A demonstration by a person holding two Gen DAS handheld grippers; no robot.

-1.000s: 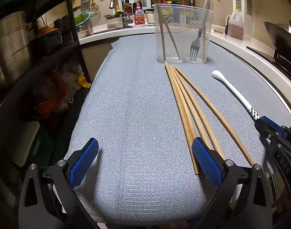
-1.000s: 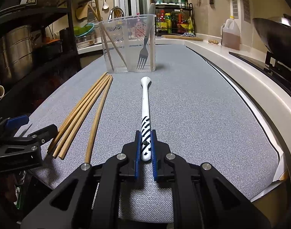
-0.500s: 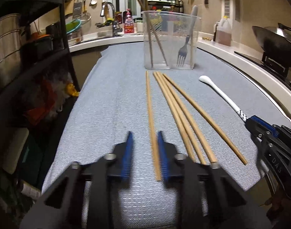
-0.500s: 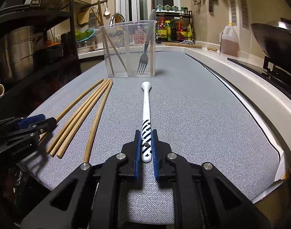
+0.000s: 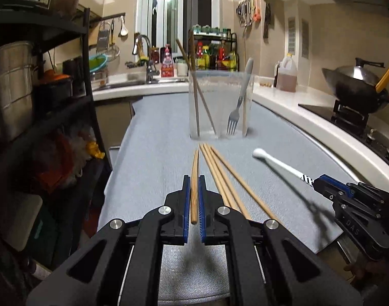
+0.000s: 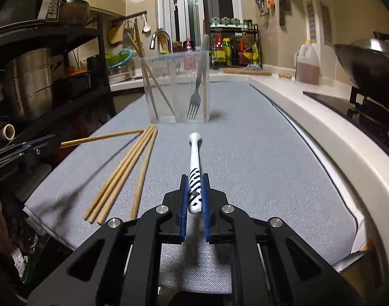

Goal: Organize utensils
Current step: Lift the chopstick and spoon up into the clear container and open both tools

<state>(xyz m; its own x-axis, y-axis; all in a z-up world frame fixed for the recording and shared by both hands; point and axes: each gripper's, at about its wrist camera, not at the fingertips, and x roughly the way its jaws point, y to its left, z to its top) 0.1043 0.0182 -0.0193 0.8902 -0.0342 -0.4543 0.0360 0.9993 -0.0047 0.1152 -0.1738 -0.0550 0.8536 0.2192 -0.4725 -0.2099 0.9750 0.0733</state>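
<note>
The left gripper (image 5: 193, 199) pinches one wooden chopstick (image 5: 194, 178) between its blue pads, lifted off the grey mat (image 5: 153, 158). The right gripper (image 6: 195, 199) is closed on the striped handle of a white spoon (image 6: 195, 153), also raised; the spoon's bowl end is blurred in the left view. Four chopsticks (image 6: 125, 170) lie fanned on the mat between the grippers, their near ends partly hidden behind the left gripper in its own view. Beyond them stands a clear container (image 5: 219, 102) holding one fork (image 5: 236, 107), tines down, and what look like three more sticks, hard to count through the plastic.
</note>
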